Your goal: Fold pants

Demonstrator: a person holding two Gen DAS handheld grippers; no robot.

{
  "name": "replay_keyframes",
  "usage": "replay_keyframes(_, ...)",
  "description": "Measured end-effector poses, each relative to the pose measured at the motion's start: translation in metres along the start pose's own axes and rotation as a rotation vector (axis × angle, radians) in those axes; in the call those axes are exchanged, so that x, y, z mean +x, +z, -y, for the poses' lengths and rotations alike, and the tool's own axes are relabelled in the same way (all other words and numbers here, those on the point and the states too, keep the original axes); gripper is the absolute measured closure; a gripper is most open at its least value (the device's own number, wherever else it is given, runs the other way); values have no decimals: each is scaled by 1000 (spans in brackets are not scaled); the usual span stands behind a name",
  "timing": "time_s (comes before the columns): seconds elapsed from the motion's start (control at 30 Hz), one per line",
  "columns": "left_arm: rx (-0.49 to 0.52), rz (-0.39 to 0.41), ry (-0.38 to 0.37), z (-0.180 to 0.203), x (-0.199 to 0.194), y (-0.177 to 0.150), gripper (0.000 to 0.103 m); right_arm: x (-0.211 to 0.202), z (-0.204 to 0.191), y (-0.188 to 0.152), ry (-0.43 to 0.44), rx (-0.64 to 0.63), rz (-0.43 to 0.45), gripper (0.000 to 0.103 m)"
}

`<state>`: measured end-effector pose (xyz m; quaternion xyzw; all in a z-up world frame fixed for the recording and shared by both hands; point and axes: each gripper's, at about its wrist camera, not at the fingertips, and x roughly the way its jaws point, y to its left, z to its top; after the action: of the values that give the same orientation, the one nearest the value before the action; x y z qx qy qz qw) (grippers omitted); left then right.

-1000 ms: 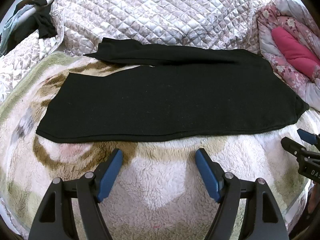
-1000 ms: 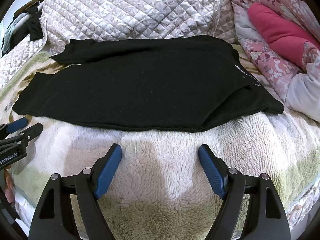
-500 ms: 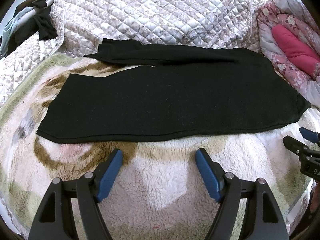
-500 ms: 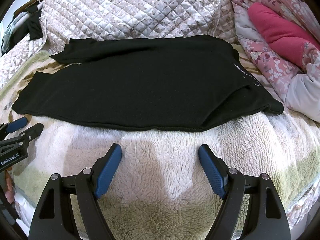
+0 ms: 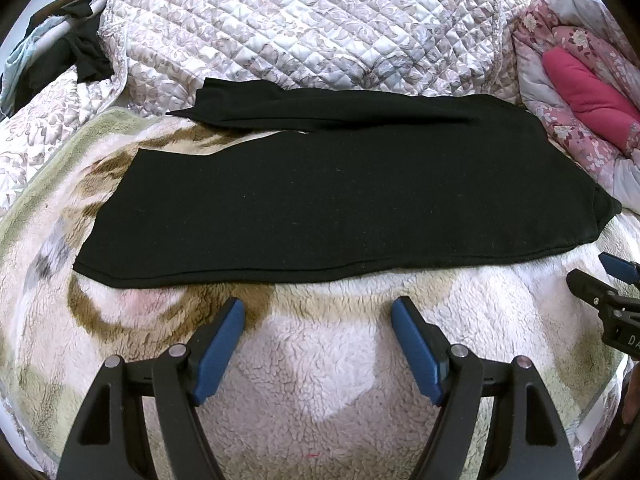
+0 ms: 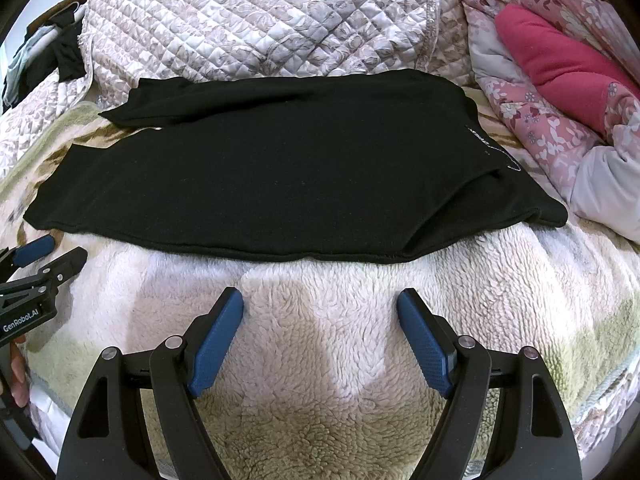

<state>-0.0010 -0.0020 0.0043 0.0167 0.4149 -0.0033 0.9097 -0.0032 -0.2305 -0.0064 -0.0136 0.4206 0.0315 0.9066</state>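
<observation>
Black pants (image 5: 328, 200) lie flat across a fleece blanket, legs to the left, waist to the right; they also show in the right wrist view (image 6: 280, 176). The far leg (image 5: 320, 110) is splayed a little away from the near one. My left gripper (image 5: 318, 312) is open and empty, just short of the near hem edge. My right gripper (image 6: 320, 308) is open and empty, in front of the waist end. Each gripper shows at the edge of the other's view, the right one (image 5: 608, 280) and the left one (image 6: 52, 256).
The fleece blanket (image 5: 320, 392) covers the bed. A quilted cover (image 5: 304, 28) is bunched behind the pants. A pink floral duvet with a magenta pillow (image 6: 560, 64) lies at the right. Dark clothes (image 5: 80, 52) hang at the far left.
Both grippers have barely shifted; the pants lie as before and both stay open.
</observation>
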Motion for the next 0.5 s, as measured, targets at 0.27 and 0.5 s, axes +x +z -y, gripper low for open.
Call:
replay_keyframes(0.27,2,2,1,0,0,-1,25,0,0,0,-1,-2,1,24)
replay_keyframes(0.5,3,3,1,1,0,-1,25,0,0,0,-1,-1,0,24)
